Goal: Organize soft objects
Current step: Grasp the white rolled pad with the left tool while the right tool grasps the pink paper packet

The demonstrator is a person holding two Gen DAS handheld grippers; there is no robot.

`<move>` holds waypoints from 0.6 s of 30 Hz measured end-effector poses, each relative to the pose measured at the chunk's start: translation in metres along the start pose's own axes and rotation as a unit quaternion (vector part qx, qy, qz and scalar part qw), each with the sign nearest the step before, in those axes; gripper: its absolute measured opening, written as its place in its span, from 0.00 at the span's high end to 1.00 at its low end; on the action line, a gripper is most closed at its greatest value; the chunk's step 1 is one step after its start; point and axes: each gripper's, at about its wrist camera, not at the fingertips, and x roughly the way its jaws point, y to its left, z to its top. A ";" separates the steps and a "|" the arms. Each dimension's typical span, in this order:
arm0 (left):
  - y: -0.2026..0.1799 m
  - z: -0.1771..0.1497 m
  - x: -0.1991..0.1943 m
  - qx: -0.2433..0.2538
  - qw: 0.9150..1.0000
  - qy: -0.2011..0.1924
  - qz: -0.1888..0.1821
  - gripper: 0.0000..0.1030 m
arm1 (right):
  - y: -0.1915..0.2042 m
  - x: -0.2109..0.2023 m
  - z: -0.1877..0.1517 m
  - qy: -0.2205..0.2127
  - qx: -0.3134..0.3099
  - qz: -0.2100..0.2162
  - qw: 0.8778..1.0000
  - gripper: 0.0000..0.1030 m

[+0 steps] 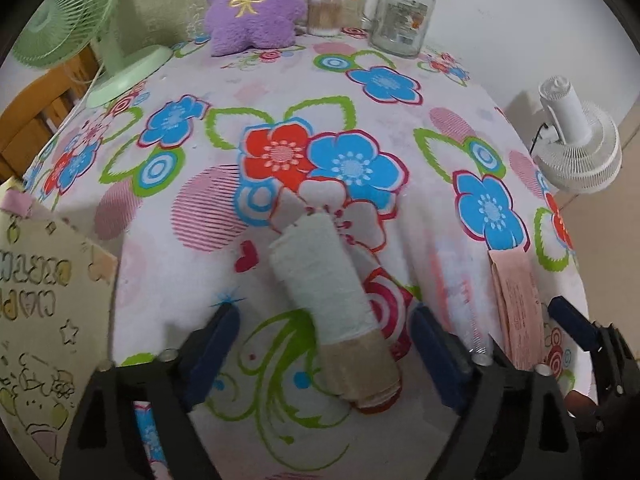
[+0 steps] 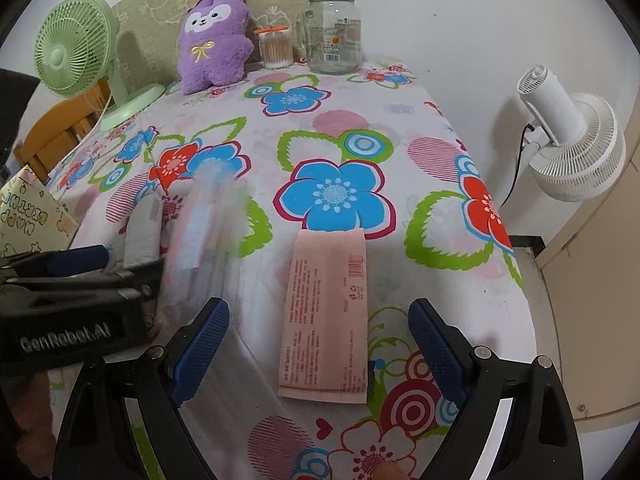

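- Two grippers, both spread: left gripper (image 1: 324, 350) straddles the rolled towel (image 1: 320, 292) on the tablecloth (image 1: 420, 208); right gripper (image 2: 318, 344) straddles the pink packet (image 2: 326, 316).
- Towel looks soft and light; gripping mid-roll seems best.

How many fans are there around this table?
2. A green fan stands on the table's far left corner; a white fan sits off the table's right side. Others may be out of view.

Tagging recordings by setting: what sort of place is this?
Probably a home room: a table under a floral tablecloth, with a purple plush toy, a green desk fan and a glass jar by the wall.
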 end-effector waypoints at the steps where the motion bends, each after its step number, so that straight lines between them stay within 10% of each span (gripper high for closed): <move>1: -0.004 0.000 0.002 0.006 1.000 -0.001 0.007 0.06 | -0.001 0.000 0.000 -0.001 0.000 -0.001 1.000 0.10; 6: -0.003 -0.001 0.001 -0.008 1.000 -0.014 0.024 0.21 | -0.003 0.000 -0.001 -0.006 -0.003 -0.001 1.000 0.10; 10: 0.009 0.001 -0.007 -0.031 0.999 -0.021 0.019 0.69 | -0.004 0.000 -0.001 -0.009 -0.003 -0.002 1.000 0.10; 18: 0.026 0.002 -0.014 -0.059 0.998 -0.012 -0.007 0.75 | -0.004 -0.001 -0.002 -0.011 0.002 -0.004 1.000 0.13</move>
